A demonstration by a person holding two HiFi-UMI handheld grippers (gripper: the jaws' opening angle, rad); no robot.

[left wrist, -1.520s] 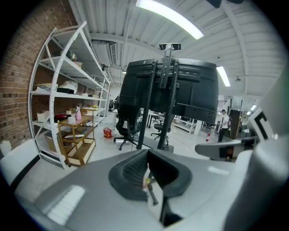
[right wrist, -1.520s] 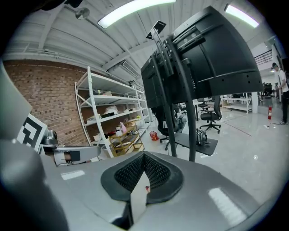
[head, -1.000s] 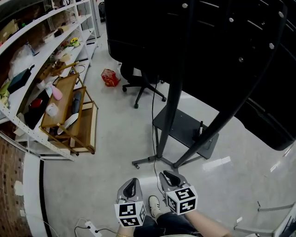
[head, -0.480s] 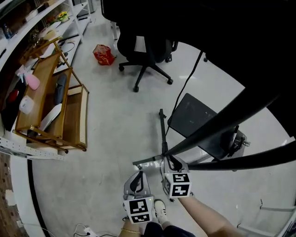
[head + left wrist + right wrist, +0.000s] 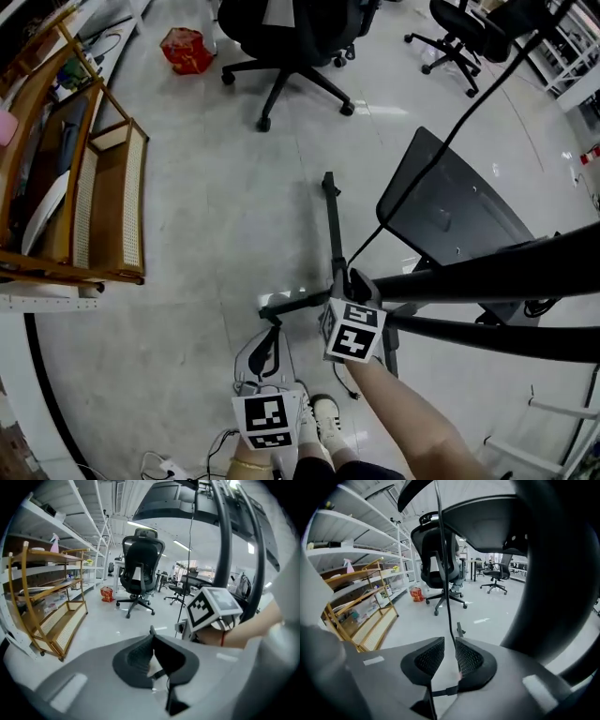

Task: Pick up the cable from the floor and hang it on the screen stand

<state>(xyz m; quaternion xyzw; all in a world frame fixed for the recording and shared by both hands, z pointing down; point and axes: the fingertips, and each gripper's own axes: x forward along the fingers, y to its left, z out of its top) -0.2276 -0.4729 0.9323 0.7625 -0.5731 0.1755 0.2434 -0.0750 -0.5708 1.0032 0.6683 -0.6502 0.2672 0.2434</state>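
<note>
Two hand-held grippers are working low over the pale floor (image 5: 206,216), close in front of the person's shoe (image 5: 326,412). The right gripper (image 5: 356,279) is reaching to the foot of the screen stand (image 5: 469,225), just where the stand's thin floor leg is meeting its slanted black poles. The cable (image 5: 446,588), thin and black, is coming down from above and passing straight between this gripper's fingers (image 5: 469,658). In the head view it is running as a long line from the upper right, across the stand's flat base plate, down to the fingertips. Those fingers have just been opening and are standing narrowly apart, the gap wider than the cable. The cable is lying close against the inner face of the right-hand pad; whether it is touching that pad I cannot tell.

The left gripper (image 5: 271,336) is hanging nearer the person, beside the right one and apart from the cable. Its fingers are meeting at the tips and are carrying nothing. A bare forearm (image 5: 412,431) is stretching out behind the right gripper's marker cube.

Further off, a black office chair (image 5: 291,37) is standing on its castors and a red bag (image 5: 185,49) is lying near it. A wooden rack (image 5: 94,187) is lining the left edge in front of the white shelving (image 5: 61,513).
</note>
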